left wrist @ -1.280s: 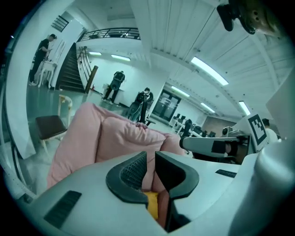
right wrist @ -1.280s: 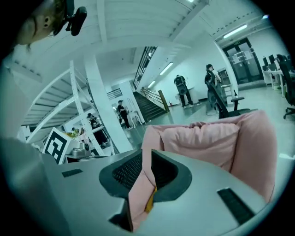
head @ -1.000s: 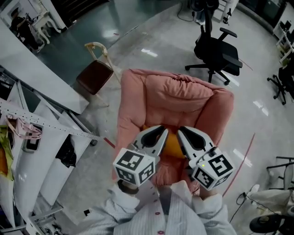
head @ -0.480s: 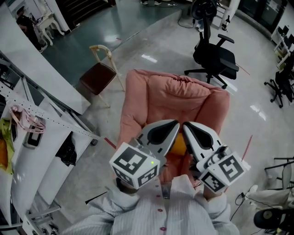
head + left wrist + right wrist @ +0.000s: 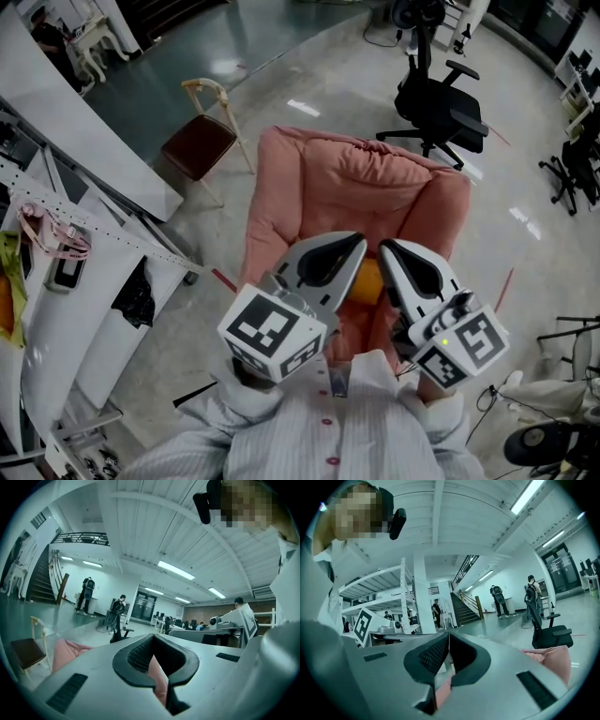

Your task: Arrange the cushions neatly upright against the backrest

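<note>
Over the armchair seat, left gripper and right gripper hold jaws shut, empty; the cushion (mostly hidden) seemingly sits low, not yet upright against the backrest.

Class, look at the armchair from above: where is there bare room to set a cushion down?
Free: on the armchair, the backrest and upper seat between its arms, above the orange cushion. Crowded: the seat front, under the left tongs and right tongs.

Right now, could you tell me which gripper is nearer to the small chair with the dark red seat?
Left. The left gripper is over the pink armchair on the side facing the chair; the right gripper is beside it, farther off.
</note>
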{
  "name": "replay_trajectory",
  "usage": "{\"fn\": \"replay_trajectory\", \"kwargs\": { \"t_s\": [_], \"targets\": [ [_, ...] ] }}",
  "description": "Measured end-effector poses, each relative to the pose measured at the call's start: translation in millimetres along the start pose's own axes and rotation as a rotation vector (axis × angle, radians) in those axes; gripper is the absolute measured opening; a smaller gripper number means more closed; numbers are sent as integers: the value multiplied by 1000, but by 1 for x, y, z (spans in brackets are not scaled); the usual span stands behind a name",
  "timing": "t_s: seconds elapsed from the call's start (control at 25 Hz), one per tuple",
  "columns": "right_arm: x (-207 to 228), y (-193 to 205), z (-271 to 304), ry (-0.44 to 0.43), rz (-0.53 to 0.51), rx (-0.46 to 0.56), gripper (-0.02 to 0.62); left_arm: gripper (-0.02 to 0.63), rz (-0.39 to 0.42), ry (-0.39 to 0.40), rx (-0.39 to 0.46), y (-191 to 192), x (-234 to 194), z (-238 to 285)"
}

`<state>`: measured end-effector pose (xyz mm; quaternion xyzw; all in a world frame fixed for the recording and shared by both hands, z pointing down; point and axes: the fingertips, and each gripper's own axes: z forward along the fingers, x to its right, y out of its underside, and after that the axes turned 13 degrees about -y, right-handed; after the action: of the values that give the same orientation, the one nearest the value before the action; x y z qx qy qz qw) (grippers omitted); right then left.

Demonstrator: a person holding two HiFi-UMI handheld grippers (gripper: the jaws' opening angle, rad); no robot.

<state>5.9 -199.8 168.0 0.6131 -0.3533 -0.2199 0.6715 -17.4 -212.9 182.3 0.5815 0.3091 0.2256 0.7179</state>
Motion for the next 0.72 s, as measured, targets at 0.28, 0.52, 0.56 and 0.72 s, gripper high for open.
{"fn": "replay_trajectory", "kwargs": {
  "t_s": [0.28, 0.52, 0.56, 0.72],
  "targets": [
    [-4, 2, 0, 20, -15, -8, 17, 11, 10, -3, 3, 1, -3, -3],
    [0, -1, -5, 42, -19, -13, 14, 11, 21, -15, 23, -1, -2, -1],
    [1, -1, -5, 47, -21, -16, 14, 11, 21, -19, 30, -2, -3, 0],
    [3, 0, -5, 43, -17, -25, 14, 11, 20, -41, 71, -10, -7, 3]
  ]
}}
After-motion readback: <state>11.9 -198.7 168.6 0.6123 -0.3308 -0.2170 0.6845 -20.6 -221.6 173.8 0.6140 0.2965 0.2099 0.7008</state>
